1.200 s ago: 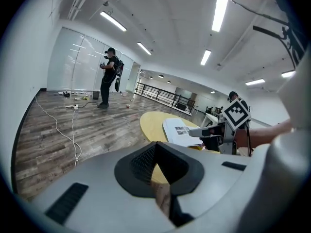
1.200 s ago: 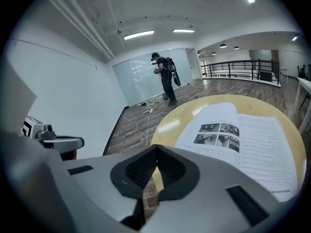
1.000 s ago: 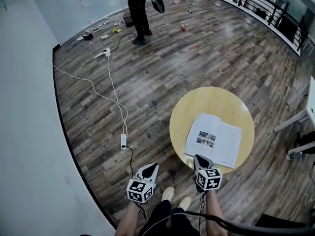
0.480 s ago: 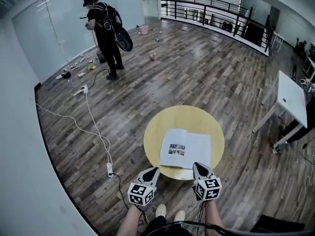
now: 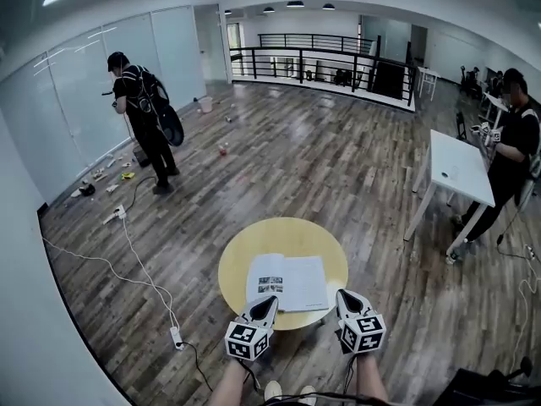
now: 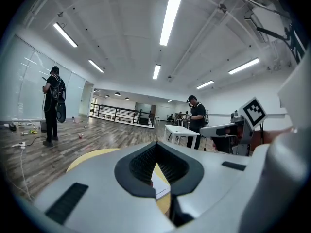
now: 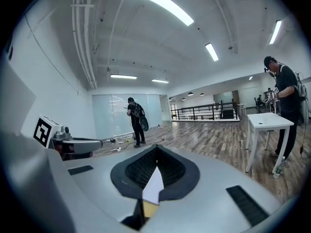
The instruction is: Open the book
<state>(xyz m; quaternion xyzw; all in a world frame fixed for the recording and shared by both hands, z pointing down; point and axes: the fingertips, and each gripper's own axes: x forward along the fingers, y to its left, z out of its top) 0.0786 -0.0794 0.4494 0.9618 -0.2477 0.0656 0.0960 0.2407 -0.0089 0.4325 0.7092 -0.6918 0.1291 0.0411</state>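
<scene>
The left gripper [image 5: 267, 301] and right gripper [image 5: 346, 295] had risen off the counter [image 5: 241, 250], jaws pressed together, empty; the book [image 5: 286, 282] lay open, task seemingly done

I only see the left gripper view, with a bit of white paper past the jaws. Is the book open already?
Observer: Yes, head view shows the book lying open on the round yellow table, photos on its left page.
Kid: Where's my other gripper?
Observer: The right gripper is at the table's near edge, right of the book, jaws shut on nothing.
Kid: Does my left gripper touch the book?
Observer: It shows over the book's near left corner; contact I cannot tell.
</scene>
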